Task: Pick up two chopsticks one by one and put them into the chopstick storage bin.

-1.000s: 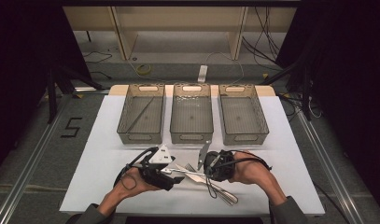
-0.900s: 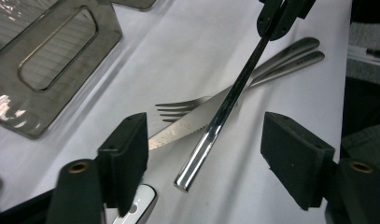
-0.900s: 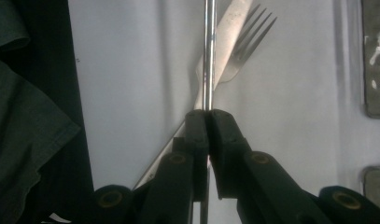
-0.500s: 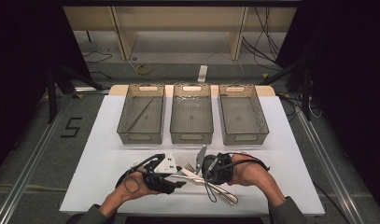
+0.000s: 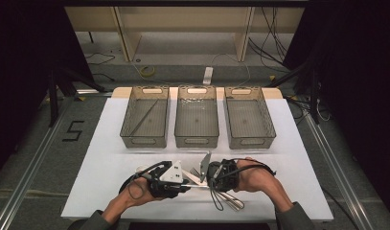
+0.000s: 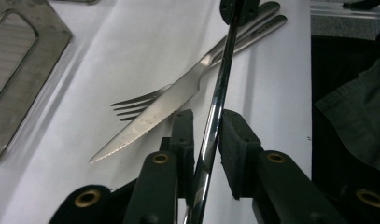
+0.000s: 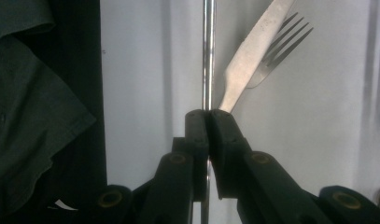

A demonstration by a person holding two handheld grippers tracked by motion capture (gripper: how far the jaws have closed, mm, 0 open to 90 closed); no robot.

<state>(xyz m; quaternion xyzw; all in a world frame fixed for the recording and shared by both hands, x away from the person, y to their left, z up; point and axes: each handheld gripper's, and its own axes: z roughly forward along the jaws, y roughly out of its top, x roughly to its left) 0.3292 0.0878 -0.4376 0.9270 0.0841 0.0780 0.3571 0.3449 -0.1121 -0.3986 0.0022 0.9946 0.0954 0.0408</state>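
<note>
Right gripper (image 7: 207,114) clamps steel rod (image 7: 207,51) centre frame; left gripper (image 6: 206,128) jaws just closing, narrow around rod, one pad off.

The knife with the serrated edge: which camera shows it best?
The left gripper view: the knife lies there whole, teeth and handle plain, across a fork. The right gripper view gives its blade from the far end. In the high view it is too small to make out.
</note>
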